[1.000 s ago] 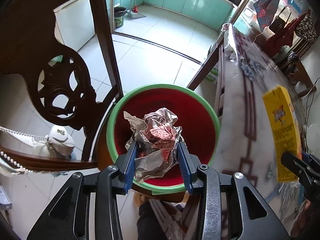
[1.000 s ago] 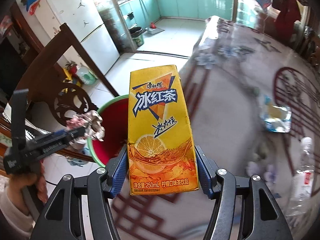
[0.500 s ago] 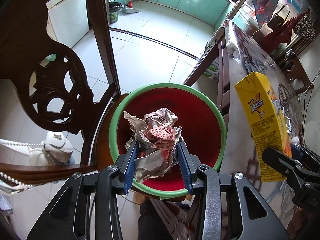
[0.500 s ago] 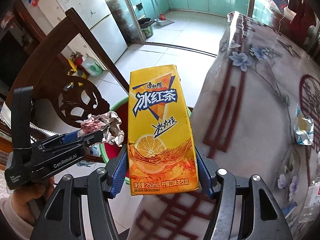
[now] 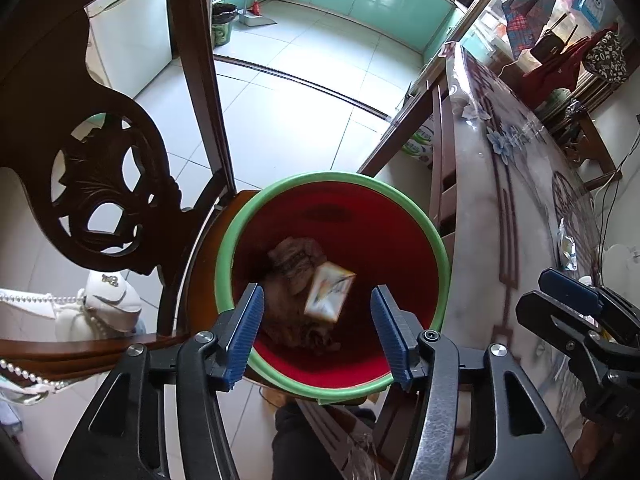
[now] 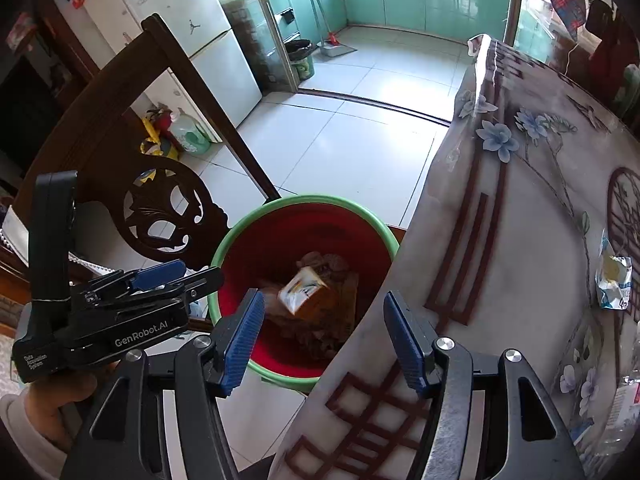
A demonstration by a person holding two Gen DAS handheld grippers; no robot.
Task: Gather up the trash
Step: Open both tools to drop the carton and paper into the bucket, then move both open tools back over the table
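The left gripper (image 5: 316,328) hangs over the red bucket (image 5: 400,240) with its blue pads spread apart and nothing between them; its jaws have just been opening. Directly below and ahead of it, inside the bucket, lie the crumpled paper wad (image 5: 294,258) and the drink carton (image 5: 330,296), the carton tilted against the wad's right side. Both are blurred. Left of this gripper stands a carved wooden chair (image 5: 104,192), its backrest close beside the bucket's green rim; a white bag with a pearl strap (image 5: 104,304) hangs lower left.

The right gripper (image 6: 324,336) also stands open and empty, its left pad over the bucket and its right pad over the table edge (image 6: 400,280). The floral tablecloth (image 6: 520,220) spreads to its right, bearing a torn wrapper (image 6: 612,284) well off to the far right. The carton shows just ahead between the pads, down in the bucket.
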